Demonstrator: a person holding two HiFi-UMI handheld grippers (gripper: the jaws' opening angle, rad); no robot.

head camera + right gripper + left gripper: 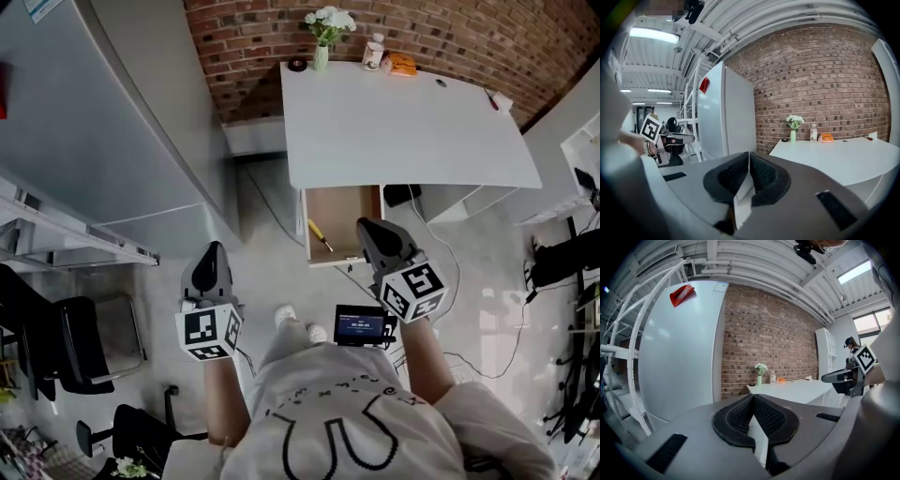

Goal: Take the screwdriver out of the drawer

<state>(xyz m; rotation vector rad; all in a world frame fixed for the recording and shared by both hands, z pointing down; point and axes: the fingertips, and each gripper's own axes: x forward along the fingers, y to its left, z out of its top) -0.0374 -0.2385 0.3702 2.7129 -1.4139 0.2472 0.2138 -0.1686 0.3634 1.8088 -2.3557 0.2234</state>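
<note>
The wooden drawer (349,208) stands pulled out from under the white desk (403,122). A screwdriver (320,235) with a yellow handle lies near the drawer's left wall. My right gripper (367,225) is over the drawer's front right corner, shut with nothing in it. In the right gripper view its pads (761,174) meet at the right gripper's (748,153) tip. My left gripper (214,247) hangs over the floor, left of the drawer and well apart from it. It is shut and empty too, and in the left gripper view the left gripper (753,397) points towards the desk (797,389).
A large white refrigerator (103,122) stands at the left against the brick wall. A flower vase (323,39), a bottle (374,52) and an orange thing (403,64) sit along the desk's back edge. A black chair (56,342) is at the lower left. Cables trail on the floor right of the drawer.
</note>
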